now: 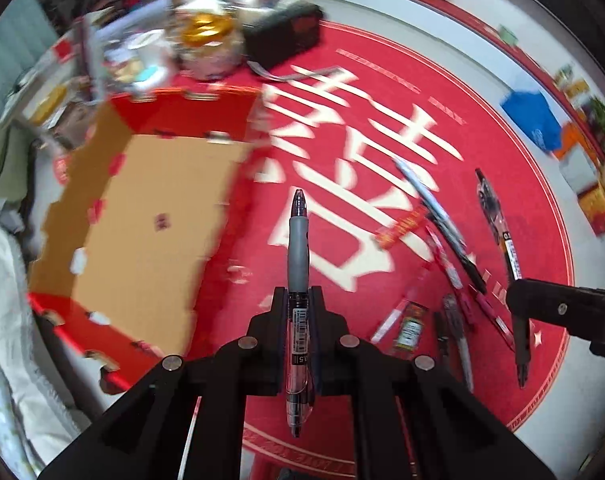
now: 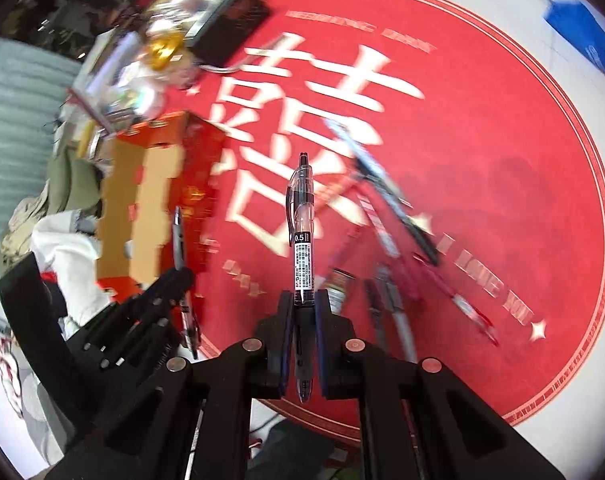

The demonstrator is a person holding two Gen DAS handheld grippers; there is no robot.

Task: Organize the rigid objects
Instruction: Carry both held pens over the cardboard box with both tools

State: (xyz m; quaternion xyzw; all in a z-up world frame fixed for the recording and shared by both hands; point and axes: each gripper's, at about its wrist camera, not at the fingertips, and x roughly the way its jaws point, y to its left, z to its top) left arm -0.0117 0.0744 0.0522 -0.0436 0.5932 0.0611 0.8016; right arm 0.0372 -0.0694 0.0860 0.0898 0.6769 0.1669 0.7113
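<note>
My left gripper (image 1: 298, 294) is shut on a grey-grip gel pen (image 1: 298, 240), tip pointing forward, held above the red round mat (image 1: 502, 140). My right gripper (image 2: 304, 298) is shut on a clear black gel pen (image 2: 302, 220), clip end forward. An open cardboard box with red sides (image 1: 150, 224) stands to the left; it also shows in the right wrist view (image 2: 142, 208). Several more pens (image 1: 450, 256) lie on the mat at the right, and in the right wrist view (image 2: 386, 208). The left gripper with its pen shows in the right wrist view (image 2: 178, 268), beside the box.
A black box (image 1: 282, 36) and a cluttered pile with a gold object (image 1: 202, 32) sit behind the cardboard box. A blue bag (image 1: 534, 120) and small items line the far right edge. White cloth (image 1: 6, 300) lies at the left.
</note>
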